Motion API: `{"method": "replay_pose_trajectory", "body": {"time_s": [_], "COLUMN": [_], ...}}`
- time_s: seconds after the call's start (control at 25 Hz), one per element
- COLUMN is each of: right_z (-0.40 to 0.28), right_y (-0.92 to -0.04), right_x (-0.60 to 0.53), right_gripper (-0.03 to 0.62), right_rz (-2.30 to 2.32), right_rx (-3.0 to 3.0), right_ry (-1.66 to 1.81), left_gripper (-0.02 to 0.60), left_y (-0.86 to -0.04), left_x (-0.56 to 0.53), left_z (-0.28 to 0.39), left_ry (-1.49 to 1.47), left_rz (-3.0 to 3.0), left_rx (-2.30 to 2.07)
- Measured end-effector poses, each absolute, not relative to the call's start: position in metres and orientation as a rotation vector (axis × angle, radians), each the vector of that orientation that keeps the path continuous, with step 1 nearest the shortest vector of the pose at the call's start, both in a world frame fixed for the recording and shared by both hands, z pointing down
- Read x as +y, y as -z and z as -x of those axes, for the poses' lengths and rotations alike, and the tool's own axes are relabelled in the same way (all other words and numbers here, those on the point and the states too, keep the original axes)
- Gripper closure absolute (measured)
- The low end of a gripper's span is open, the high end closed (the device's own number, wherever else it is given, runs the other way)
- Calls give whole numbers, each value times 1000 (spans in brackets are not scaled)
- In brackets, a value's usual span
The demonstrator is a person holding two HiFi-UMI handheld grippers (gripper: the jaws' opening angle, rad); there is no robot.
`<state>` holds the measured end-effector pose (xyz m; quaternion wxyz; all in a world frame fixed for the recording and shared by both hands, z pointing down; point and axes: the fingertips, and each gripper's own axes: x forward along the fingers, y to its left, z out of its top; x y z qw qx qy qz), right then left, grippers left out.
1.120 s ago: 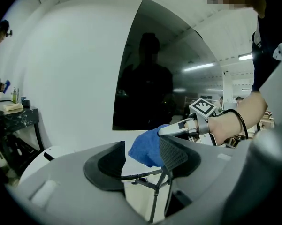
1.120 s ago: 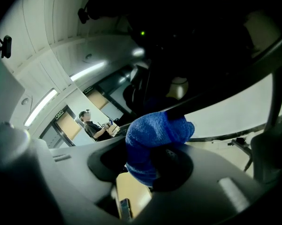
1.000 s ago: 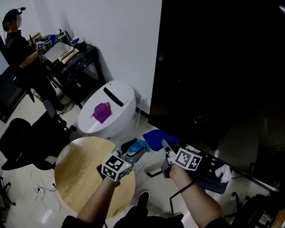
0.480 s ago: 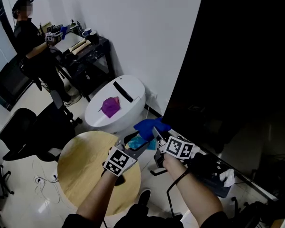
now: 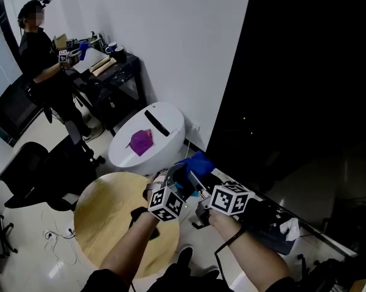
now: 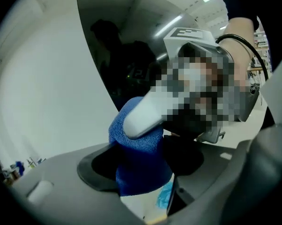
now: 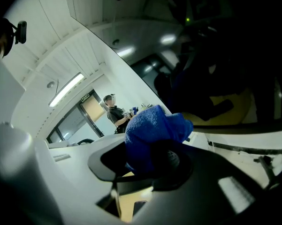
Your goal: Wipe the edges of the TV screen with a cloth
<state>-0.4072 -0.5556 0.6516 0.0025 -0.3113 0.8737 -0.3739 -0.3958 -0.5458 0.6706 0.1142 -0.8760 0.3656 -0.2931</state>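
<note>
Close below me, over the round pale wooden bench (image 5: 103, 218), my 2 grippers meet tip to tip. My right gripper (image 5: 193, 176) has its fingers clamped on the bunched blue microfibre cloth (image 5: 197, 162), which bulges out above and ahead of them. My left gripper (image 5: 178, 178) points in from the other side. A lower fold of the same cloth fills the gap between its fingers and touches both pads, so I judge them closed on it too, at a narrow width. 1 white finger of the right gripper presses on top of that fold.

Beyond, to my right, rises the big black TV screen (image 5: 304, 72). Its left edge runs steeply up and away, with the lower corner just past the cloth, so the right gripper is the nearer one to start there. As far as I can see, cloth and screen are near but not touching. I reckon the wiping has not begun.
</note>
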Motion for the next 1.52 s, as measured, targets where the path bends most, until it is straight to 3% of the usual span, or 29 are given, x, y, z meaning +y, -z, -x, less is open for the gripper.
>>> {"method": "replay_pose_trajectory", "body": {"time_s": [0.08, 0.24, 0.36, 0.68, 1.12, 1.52], "right_z": [402, 387, 370, 317, 290, 261], "right_y": [-645, -640, -633, -607, -559, -518], "right_x": [-550, -535, -519, -508, -518, -522], "right_gripper": [444, 397, 368, 368, 369, 370], "right_rz": [950, 861, 856, 1021, 1179, 1222], "right_rx": [2751, 2770, 2790, 2724, 2716, 2696], "right_ry": [1178, 1203, 1150, 1021, 801, 652], "left_gripper": [381, 437, 440, 439, 439, 439], "left_y": [-661, -665, -674, -699, -678, -623], "left_x": [-544, -537, -534, -576, -616, -616], "left_z": [393, 393, 406, 445, 395, 391], "left_ry": [781, 673, 588, 575, 546, 494], "left_rz": [2619, 2768, 2890, 2994, 3117, 3063], "left_rx": [1127, 1244, 1410, 1612, 1242, 1166]}}
